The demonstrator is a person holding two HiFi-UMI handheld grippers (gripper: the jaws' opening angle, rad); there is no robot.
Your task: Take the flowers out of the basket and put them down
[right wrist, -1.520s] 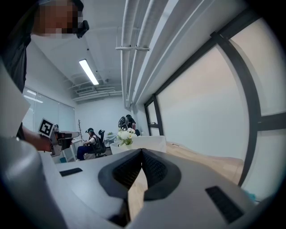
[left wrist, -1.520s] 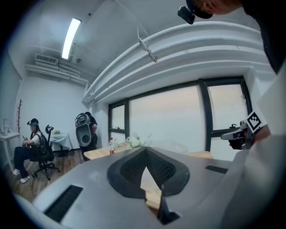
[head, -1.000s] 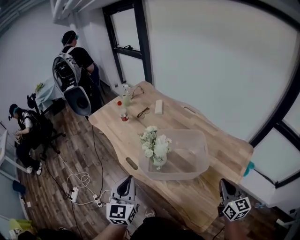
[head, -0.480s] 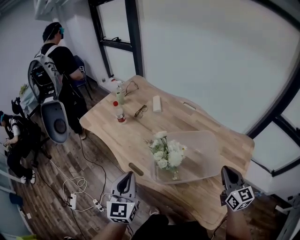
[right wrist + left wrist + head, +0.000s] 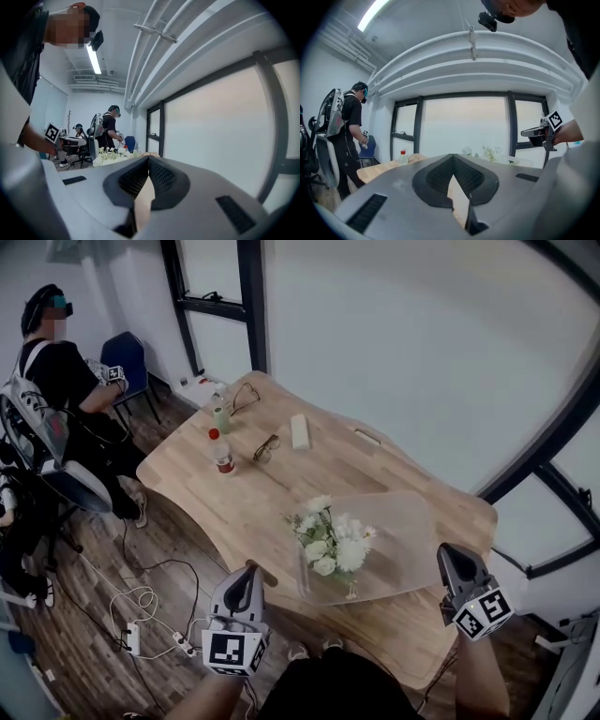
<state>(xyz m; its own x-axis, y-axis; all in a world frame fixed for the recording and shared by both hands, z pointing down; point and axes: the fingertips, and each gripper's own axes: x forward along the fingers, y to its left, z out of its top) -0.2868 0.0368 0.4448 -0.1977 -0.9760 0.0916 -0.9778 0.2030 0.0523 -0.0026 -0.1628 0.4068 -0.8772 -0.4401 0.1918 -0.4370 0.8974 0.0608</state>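
The flowers (image 5: 330, 542), seemingly light, soft and easily crushed, stand at the left end of the basket (image 5: 412, 507) on the table (image 5: 216, 507) and likely want gripping at the stems, while the left gripper (image 5: 248, 570) and right gripper (image 5: 452, 557) hover before the basket, fingers closed, empty.

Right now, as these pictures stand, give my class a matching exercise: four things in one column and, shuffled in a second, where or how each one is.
Things:
1. flowers
2. red-capped bottle
3. blue chair
4. right gripper

Places or states:
A. on the floor, off the table
B. inside the clear basket
C. jaws shut, nothing between them
D. upright on the bare tabletop

Pairs: 1-B, 2-D, 3-A, 4-C
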